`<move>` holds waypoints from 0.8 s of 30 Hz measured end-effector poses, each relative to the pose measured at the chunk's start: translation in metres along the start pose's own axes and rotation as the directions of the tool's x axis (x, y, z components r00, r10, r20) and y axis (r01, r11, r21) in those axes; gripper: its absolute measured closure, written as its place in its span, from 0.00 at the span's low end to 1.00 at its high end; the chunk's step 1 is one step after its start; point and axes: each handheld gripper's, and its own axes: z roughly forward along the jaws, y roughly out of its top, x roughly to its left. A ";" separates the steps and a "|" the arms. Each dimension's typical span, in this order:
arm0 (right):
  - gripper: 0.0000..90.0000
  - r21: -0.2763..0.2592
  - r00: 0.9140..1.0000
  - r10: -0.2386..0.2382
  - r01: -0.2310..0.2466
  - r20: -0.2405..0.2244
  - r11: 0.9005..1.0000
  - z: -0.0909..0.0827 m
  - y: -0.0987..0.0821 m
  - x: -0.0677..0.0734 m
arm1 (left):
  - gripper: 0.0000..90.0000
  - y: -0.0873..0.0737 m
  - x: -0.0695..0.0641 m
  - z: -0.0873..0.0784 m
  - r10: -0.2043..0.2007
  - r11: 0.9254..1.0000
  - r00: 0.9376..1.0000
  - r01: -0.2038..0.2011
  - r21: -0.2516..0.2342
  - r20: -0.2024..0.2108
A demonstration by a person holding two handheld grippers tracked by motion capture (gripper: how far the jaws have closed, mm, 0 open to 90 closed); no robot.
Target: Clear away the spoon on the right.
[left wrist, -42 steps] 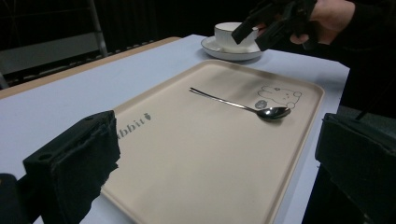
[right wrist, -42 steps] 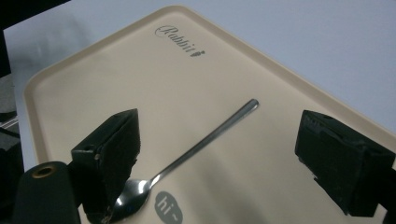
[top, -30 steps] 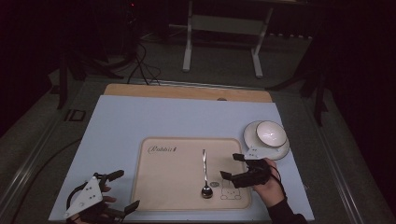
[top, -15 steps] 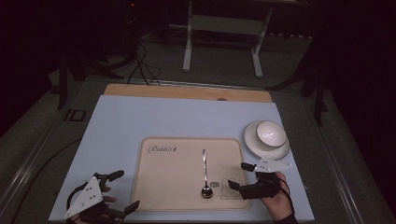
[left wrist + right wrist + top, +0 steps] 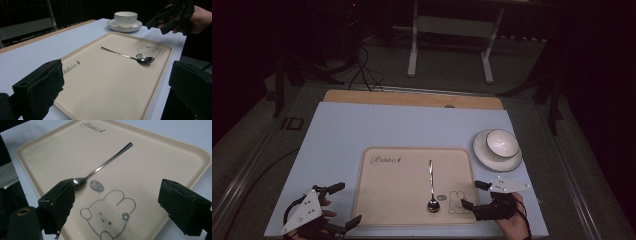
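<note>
A beige tray with a rabbit drawing lies on the pale blue table top. A metal spoon rests on it, bowl toward the near edge, beside the rabbit drawing. My right gripper hovers open over the tray's near right corner, jaws wide, just right of the spoon's bowl. At the tray's near left corner my left gripper is open and holds nothing; its view looks across the tray to the spoon.
A white cup stands on a saucer right of the tray, far from both grippers. A wooden strip borders the table's far edge. Beyond it stand a metal frame and cables on the dark floor.
My right gripper has moved away from the saucer toward the near edge and now sits by the tray's near right corner. The left gripper, spoon and cup have stayed put.
</note>
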 end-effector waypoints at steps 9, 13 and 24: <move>0.16 -0.010 1.000 0.027 -0.027 0.012 1.000 -0.002 -0.013 -0.010 | 0.00 0.000 0.000 0.000 0.005 1.000 1.000 -0.005 0.002 0.001; 0.16 -0.017 0.999 0.041 -0.041 0.013 0.999 -0.002 -0.015 -0.014 | 0.00 0.000 -0.001 0.000 0.005 1.000 1.000 -0.005 0.001 0.002; 0.15 -0.010 0.999 0.049 -0.049 0.007 0.999 0.001 -0.019 -0.015 | 0.00 -0.001 0.000 0.001 0.001 1.000 1.000 -0.001 0.003 0.011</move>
